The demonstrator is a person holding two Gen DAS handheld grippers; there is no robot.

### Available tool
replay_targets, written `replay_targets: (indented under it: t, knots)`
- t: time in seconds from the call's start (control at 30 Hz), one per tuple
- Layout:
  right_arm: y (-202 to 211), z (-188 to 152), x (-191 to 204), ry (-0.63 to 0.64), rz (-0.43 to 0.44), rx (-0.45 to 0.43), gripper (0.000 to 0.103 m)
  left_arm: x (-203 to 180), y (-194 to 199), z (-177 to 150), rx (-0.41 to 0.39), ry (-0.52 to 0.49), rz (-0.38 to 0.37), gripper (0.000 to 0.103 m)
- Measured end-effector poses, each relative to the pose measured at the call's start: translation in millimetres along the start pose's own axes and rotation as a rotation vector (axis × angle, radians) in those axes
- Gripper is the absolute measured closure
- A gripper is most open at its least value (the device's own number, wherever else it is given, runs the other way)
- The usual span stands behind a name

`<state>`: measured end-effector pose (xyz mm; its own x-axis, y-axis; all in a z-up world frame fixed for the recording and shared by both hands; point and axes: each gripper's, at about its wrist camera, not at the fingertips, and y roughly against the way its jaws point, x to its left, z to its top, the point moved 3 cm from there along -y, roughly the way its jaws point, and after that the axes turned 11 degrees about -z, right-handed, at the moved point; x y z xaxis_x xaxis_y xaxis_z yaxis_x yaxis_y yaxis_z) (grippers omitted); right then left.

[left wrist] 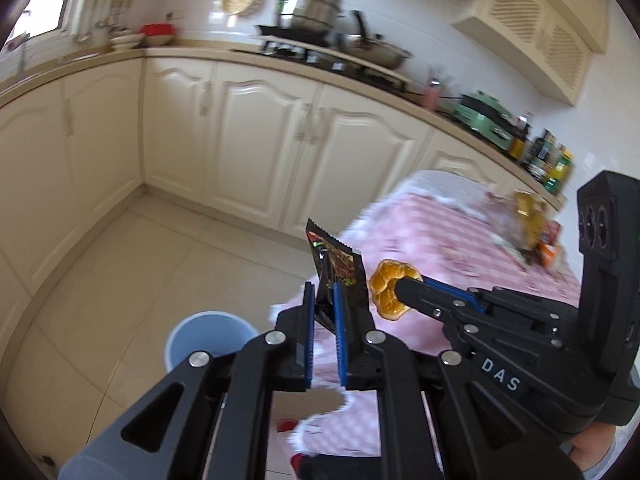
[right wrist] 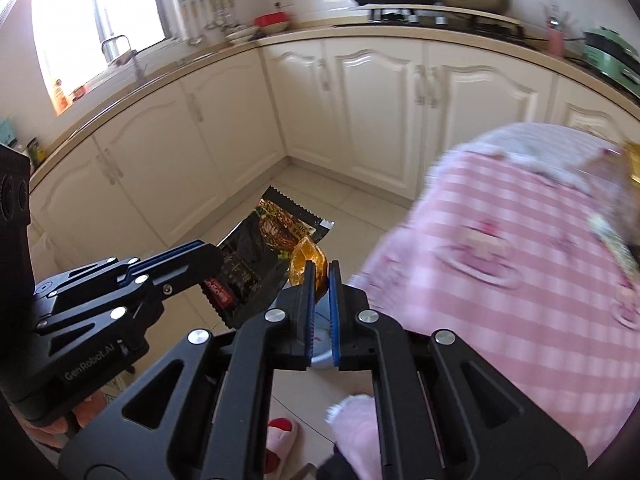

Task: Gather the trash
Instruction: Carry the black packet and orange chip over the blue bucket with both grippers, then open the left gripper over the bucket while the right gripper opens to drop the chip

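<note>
My left gripper point(left wrist: 322, 292) is shut on a black snack wrapper point(left wrist: 338, 266), held upright above the floor. The wrapper also shows in the right wrist view point(right wrist: 260, 252), with the left gripper point(right wrist: 218, 256) clamped on it. My right gripper point(right wrist: 321, 270) is shut on an orange peel point(right wrist: 306, 262). In the left wrist view the right gripper point(left wrist: 402, 286) enters from the right, holding the peel point(left wrist: 386, 290) beside the wrapper. A blue trash bin point(left wrist: 210, 340) stands on the floor below left of the left gripper; only a sliver of it point(right wrist: 322, 340) shows between the right fingers.
A table with a pink checked cloth point(left wrist: 432, 240) is at the right, also in the right wrist view point(right wrist: 520, 248), with more wrappers point(left wrist: 528, 224) at its far side. Cream cabinets point(left wrist: 256, 140) and a cluttered counter line the back. A red slipper point(right wrist: 280, 440) lies on the tiled floor.
</note>
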<state>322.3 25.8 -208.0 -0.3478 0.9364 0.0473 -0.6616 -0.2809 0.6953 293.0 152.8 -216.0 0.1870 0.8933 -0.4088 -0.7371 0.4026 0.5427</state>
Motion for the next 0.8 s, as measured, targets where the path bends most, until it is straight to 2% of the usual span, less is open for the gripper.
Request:
replay_targets:
  t: [0.13, 0.27, 0.47, 0.57, 0.63, 0.7, 0.8]
  knots:
    - [-39, 3, 32, 0.04, 0.012, 0.028, 0.096, 46, -10, -3, 0.018, 0.05, 0.057, 0.095]
    - [-91, 1, 54, 0.053, 0.009, 0.077, 0.096, 94, -40, -11, 0.072, 0.094, 0.122, 0.095]
    - [-162, -9, 65, 0.037, -0.005, 0.154, 0.096, 145, -95, -24, 0.155, 0.121, 0.175, 0.094]
    - [-186, -14, 67, 0.035, -0.011, 0.183, 0.096, 163, -115, -28, 0.16, 0.136, 0.177, 0.092]
    - [-196, -18, 64, 0.031, -0.017, 0.2, 0.096, 171, -120, -30, 0.15, 0.161, 0.173, 0.069]
    - [-205, -20, 62, 0.024, -0.019, 0.219, 0.096, 176, -122, -32, 0.138, 0.171, 0.196, 0.061]
    - [-214, -21, 63, 0.023, -0.024, 0.232, 0.096, 183, -126, -36, 0.148, 0.174, 0.212, 0.059]
